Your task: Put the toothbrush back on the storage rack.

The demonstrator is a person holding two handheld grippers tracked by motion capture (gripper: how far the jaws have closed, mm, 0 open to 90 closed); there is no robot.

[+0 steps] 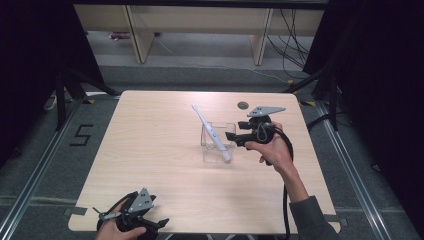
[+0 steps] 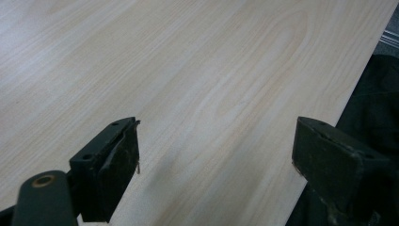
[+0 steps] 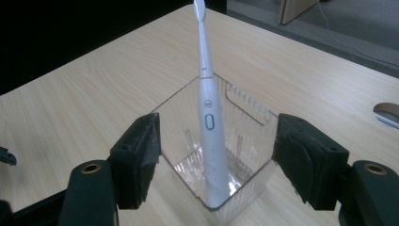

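Toothbrush: white electric toothbrush (image 3: 209, 127) stands leaning inside the clear ribbed plastic square cup (image 1: 218, 143), head past the rim.
Cup place: mid-table on the pale wooden table (image 1: 150, 160), well apart from every edge.
Right gripper (image 1: 231, 136): just beside the cup, jaws wide apart, gripping nothing.
Left gripper (image 2: 216, 155): well apart from the cup at the near table edge, open, empty.
Risk: a jaw clipping the cup could likely tip the light cup and top-heavy brush.
Room: bare wood all around the cup.
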